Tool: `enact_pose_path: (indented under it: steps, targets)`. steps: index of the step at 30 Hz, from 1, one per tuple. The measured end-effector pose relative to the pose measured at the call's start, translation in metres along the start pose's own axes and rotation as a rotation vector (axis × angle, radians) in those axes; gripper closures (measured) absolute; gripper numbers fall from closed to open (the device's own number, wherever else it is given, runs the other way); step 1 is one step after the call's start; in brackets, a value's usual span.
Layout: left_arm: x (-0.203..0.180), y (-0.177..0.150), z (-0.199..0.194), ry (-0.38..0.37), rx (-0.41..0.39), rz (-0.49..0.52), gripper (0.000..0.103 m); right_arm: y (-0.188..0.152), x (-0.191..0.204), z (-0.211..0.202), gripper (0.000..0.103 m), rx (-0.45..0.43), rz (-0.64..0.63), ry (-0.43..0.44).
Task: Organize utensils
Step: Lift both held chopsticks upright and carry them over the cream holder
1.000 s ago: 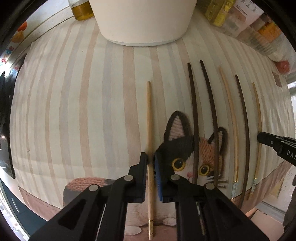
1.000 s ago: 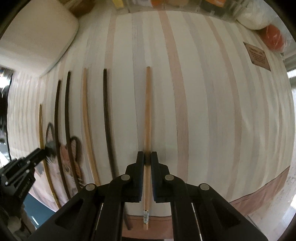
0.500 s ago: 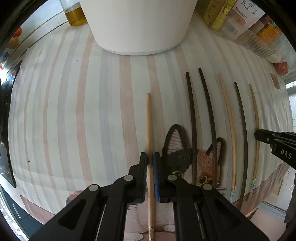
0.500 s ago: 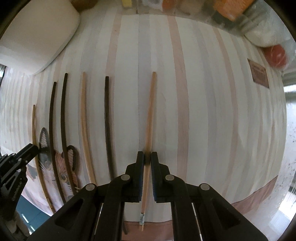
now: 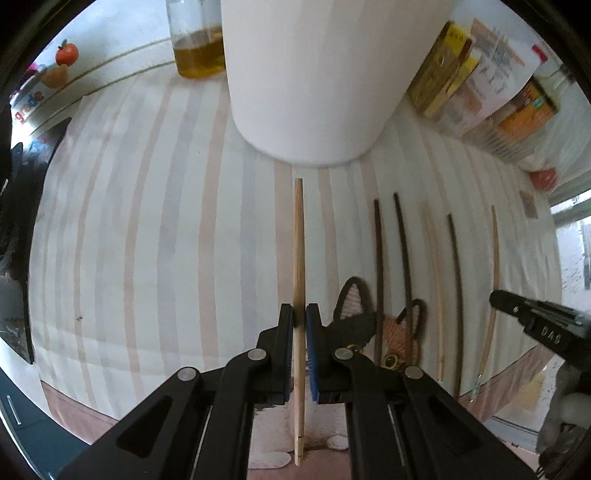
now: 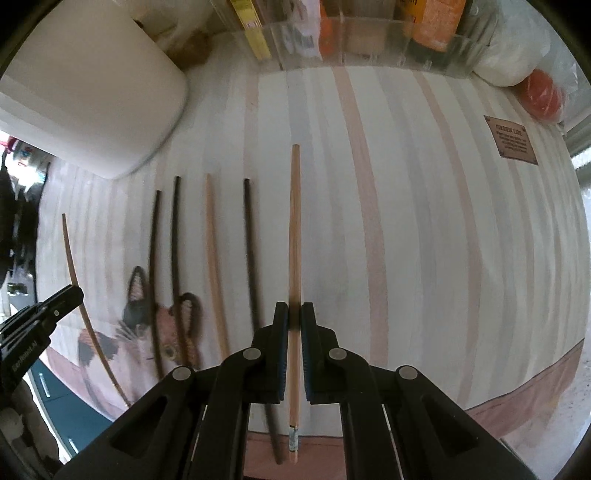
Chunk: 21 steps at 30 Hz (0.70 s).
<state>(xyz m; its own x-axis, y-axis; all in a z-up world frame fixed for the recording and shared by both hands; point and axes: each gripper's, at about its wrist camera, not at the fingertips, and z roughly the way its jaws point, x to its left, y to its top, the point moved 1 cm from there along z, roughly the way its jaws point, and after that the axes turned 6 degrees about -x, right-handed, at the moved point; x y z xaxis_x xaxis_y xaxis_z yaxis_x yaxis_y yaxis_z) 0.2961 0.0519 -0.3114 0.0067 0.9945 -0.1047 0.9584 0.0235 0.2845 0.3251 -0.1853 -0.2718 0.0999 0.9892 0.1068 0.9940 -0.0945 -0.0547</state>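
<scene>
My left gripper (image 5: 300, 314) is shut on a light wooden chopstick (image 5: 299, 258), held above the striped cat mat and pointing at the white container (image 5: 306, 81). My right gripper (image 6: 294, 314) is shut on another light wooden chopstick (image 6: 294, 229), also lifted. Several chopsticks lie in a row on the mat: three dark ones (image 6: 251, 251) and a light one (image 6: 214, 251). The right gripper shows at the right edge of the left wrist view (image 5: 539, 325); the left gripper shows at the left edge of the right wrist view (image 6: 40, 314).
The striped mat (image 5: 147, 240) has a cat picture at its near edge. A jar of amber liquid (image 5: 197, 40) and food boxes (image 5: 480, 81) stand behind the container. A clear bin of packets (image 6: 351, 33) and a red fruit (image 6: 543, 92) line the back.
Both grippers have risen with their chopsticks lifted off the mat. The left one has moved forward, toward the white container, which now looms larger.
</scene>
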Motion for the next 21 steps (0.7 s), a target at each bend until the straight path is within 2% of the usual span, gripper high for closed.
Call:
enact_pose_path:
  steps: [6,16,21]
  targets:
    - [0.002,0.012,-0.036,-0.027,-0.057,0.0,0.099,0.004,0.005,-0.028,0.096,-0.038,0.003,0.055]
    - [-0.011,0.033,-0.087,-0.061,-0.204,0.001,0.099,0.024,0.012,-0.07,0.096,-0.139,-0.031,0.136]
    - [-0.012,0.046,-0.122,-0.078,-0.298,-0.003,0.099,0.035,0.027,-0.104,0.096,-0.239,-0.045,0.182]
